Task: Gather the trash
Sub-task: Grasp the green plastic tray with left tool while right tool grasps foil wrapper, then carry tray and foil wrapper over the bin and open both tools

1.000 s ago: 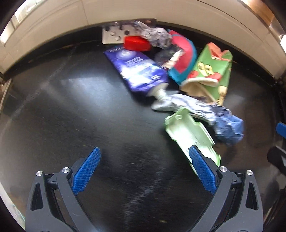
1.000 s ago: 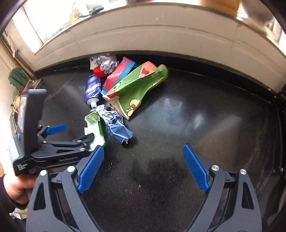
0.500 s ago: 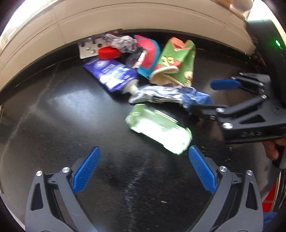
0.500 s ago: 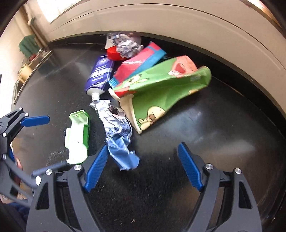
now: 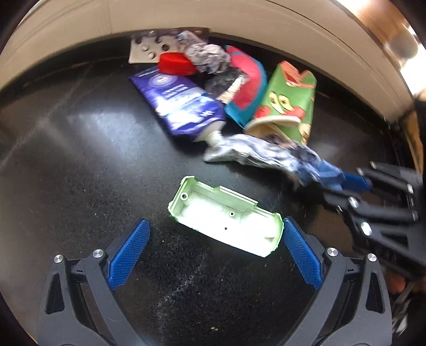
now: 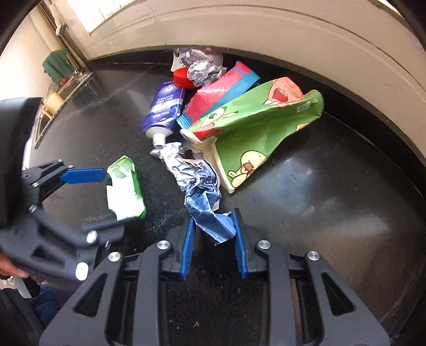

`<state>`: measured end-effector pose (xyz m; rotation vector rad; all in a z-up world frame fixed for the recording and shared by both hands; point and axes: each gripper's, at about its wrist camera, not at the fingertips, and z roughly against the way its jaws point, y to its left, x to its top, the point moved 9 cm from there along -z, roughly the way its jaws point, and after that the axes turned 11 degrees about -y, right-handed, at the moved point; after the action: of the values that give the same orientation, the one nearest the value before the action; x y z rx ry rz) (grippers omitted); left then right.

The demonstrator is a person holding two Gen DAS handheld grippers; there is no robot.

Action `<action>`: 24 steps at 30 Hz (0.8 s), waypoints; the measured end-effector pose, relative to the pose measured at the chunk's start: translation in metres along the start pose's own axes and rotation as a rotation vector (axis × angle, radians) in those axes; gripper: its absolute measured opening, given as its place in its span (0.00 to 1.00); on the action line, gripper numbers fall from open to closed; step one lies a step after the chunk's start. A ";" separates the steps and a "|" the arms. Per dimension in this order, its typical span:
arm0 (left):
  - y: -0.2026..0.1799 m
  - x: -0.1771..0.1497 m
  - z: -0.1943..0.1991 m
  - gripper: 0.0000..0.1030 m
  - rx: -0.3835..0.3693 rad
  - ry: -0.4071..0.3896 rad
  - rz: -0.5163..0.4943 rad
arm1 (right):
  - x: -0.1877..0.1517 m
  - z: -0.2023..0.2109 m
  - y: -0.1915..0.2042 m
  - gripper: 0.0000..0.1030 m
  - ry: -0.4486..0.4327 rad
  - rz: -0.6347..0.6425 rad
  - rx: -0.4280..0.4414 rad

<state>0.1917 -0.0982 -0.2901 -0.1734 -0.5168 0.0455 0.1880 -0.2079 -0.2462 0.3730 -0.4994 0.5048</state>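
A crumpled silver and blue wrapper lies on the black table, stretched toward me. My right gripper is closing its jaws on the wrapper's blue end, and the pads press it from both sides. In the left wrist view the right gripper holds that same end. A pale green plastic shell lies open side up between the tips of my left gripper, which is open. The shell's right end lies against the right pad. From the right wrist view the left gripper straddles the shell.
Behind lie a blue toothpaste tube, a green snack bag, a red and teal packet, a red cap, a foil ball and a blister pack. A beige wall bounds the table's far edge.
The right gripper came down toward the wrapper and narrowed its jaws from wide apart onto the blue end. The green shell now lies between the left gripper's open fingers.
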 end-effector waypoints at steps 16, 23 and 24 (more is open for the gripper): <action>0.018 0.009 -0.002 0.93 0.017 -0.021 0.015 | -0.014 0.050 -0.006 0.26 -0.059 -0.137 -0.032; -0.001 0.014 0.003 0.76 -0.051 -0.025 0.031 | -0.015 0.061 -0.007 0.26 -0.082 -0.152 -0.051; -0.002 0.015 0.006 0.76 -0.056 -0.034 0.026 | -0.014 0.063 -0.007 0.26 -0.086 -0.153 -0.053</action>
<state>0.2013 -0.0976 -0.2774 -0.2346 -0.5497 0.0595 0.1585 -0.2471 -0.2044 0.3801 -0.5616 0.3281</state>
